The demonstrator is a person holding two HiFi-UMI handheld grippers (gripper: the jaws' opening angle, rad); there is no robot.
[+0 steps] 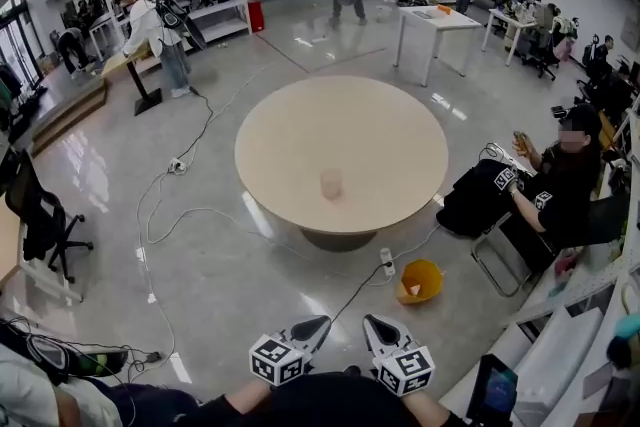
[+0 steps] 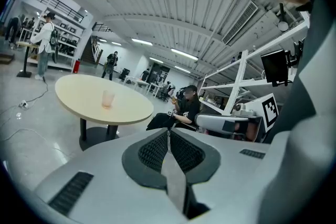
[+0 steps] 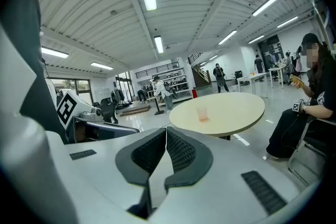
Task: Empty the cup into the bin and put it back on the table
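Observation:
A translucent pinkish cup (image 1: 331,183) stands upright near the front edge of the round beige table (image 1: 300,130); I also see the cup (image 2: 108,98) in the left gripper view and the cup (image 3: 202,113) in the right gripper view. An orange bin (image 1: 419,281) sits on the floor by the table's front right. My left gripper (image 1: 318,323) and right gripper (image 1: 374,323) are held side by side low in the head view, well short of the table. Both are shut with nothing between the pads (image 2: 169,131) (image 3: 166,129).
A seated person in black (image 1: 560,190) is at the table's right beside white shelving (image 1: 560,345). Cables and a power strip (image 1: 386,261) trail over the grey floor. A black office chair (image 1: 40,220) stands at left. Other people and a white table (image 1: 437,20) are far behind.

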